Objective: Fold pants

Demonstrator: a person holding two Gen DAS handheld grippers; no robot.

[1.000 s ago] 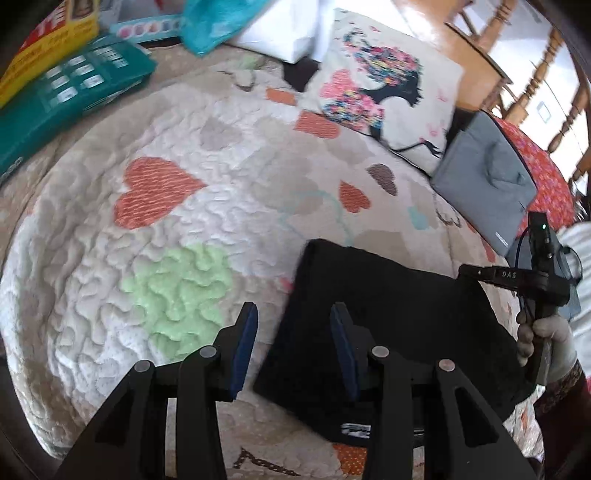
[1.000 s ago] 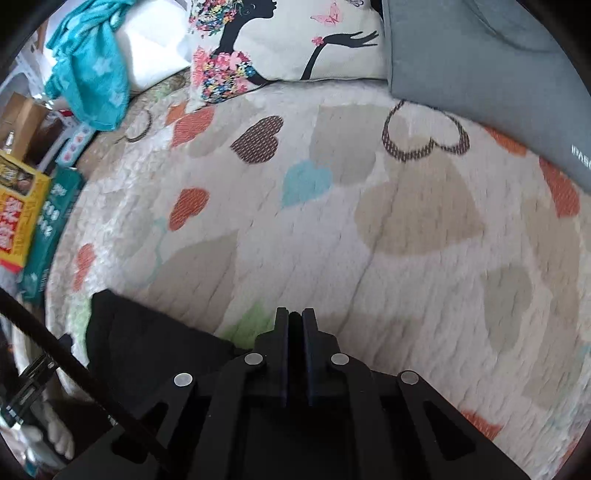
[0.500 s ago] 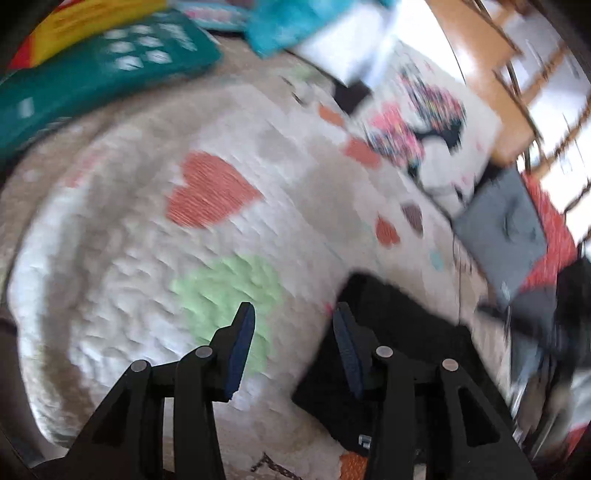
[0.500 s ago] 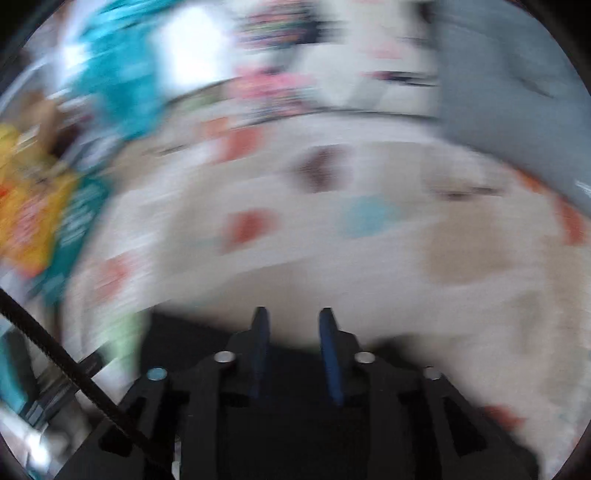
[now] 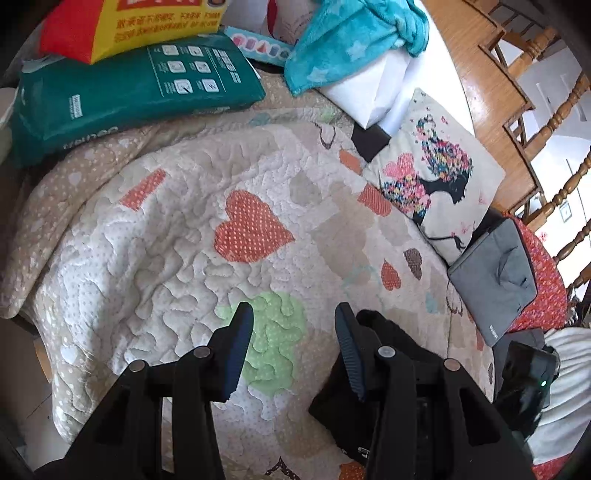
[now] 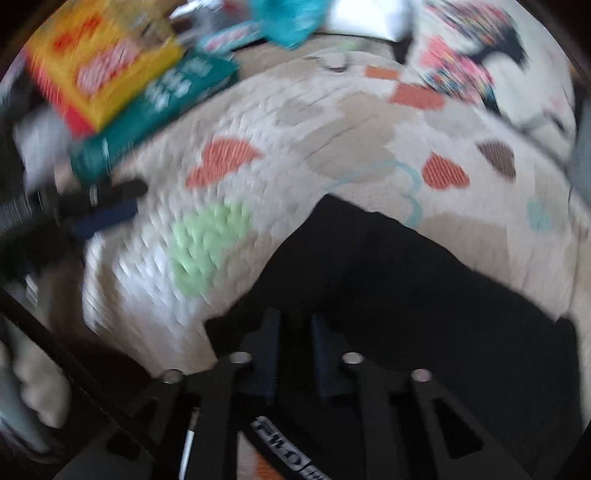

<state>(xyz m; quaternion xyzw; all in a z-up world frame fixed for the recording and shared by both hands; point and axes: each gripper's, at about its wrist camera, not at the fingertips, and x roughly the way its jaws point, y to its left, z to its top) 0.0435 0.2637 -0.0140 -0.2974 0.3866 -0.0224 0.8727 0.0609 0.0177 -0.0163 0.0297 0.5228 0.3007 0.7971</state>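
The black pants (image 6: 406, 280) lie folded into a compact block on the heart-patterned quilt (image 5: 177, 236). In the left wrist view only their corner (image 5: 384, 332) shows, just behind the right finger. My left gripper (image 5: 293, 325) is open and empty, above the quilt's green patch, left of the pants. My right gripper (image 6: 293, 332) is open by a small gap and empty, at the near edge of the pants; this view is motion-blurred. The left gripper's fingers also show at the left of the right wrist view (image 6: 107, 206).
A teal package (image 5: 122, 92) and a yellow-red box (image 5: 129, 22) lie at the quilt's far left. A turquoise blanket (image 5: 351, 33), a floral pillow (image 5: 436, 177) and a grey bag (image 5: 495, 280) line the far and right side. Wooden chairs (image 5: 535, 74) stand beyond.
My right gripper has opened from fully shut and swung left. My left gripper has drawn left, off the pants, so more of the quilt and packages shows.
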